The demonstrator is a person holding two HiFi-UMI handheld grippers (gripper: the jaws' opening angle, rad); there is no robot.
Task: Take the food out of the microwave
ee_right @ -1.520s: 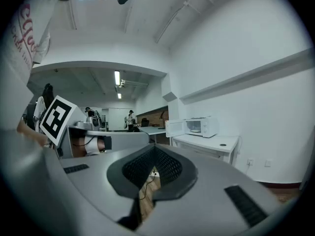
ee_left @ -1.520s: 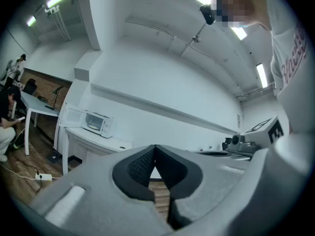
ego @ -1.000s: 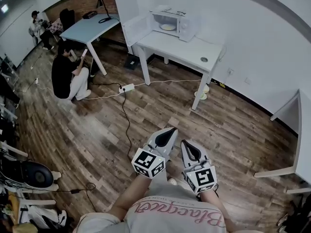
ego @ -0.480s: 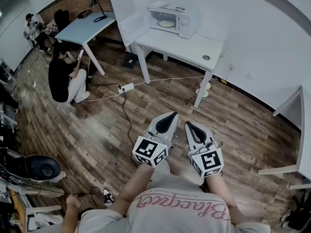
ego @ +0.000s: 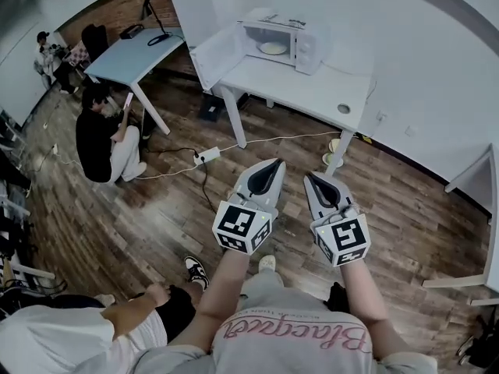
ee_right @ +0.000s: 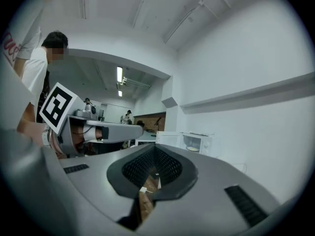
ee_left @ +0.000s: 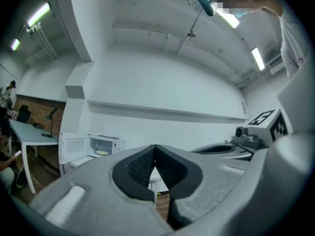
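Note:
A white microwave (ego: 282, 40) stands on the white table (ego: 312, 84) far ahead, its door (ego: 214, 53) swung open to the left. A pale plate of food (ego: 273, 47) lies inside it. My left gripper (ego: 276, 164) and right gripper (ego: 309, 177) are side by side over the wood floor, well short of the table, both shut and empty. In the left gripper view the microwave (ee_left: 106, 145) and the food (ee_left: 102, 152) appear small, left of the closed tips (ee_left: 155, 147). In the right gripper view the microwave (ee_right: 197, 141) sits to the right, beyond the tips (ee_right: 155, 148).
A person (ego: 105, 127) sits on the floor beside a blue table (ego: 136, 45). A power strip (ego: 207, 156) with cables lies before the white table. Another person (ego: 78, 337) crouches at the lower left. A small round thing (ego: 344, 108) rests on the white table; another table (ego: 487, 209) stands at the right.
Both grippers have moved forward toward the microwave table, which now looks nearer. A second person has come into view at the lower left.

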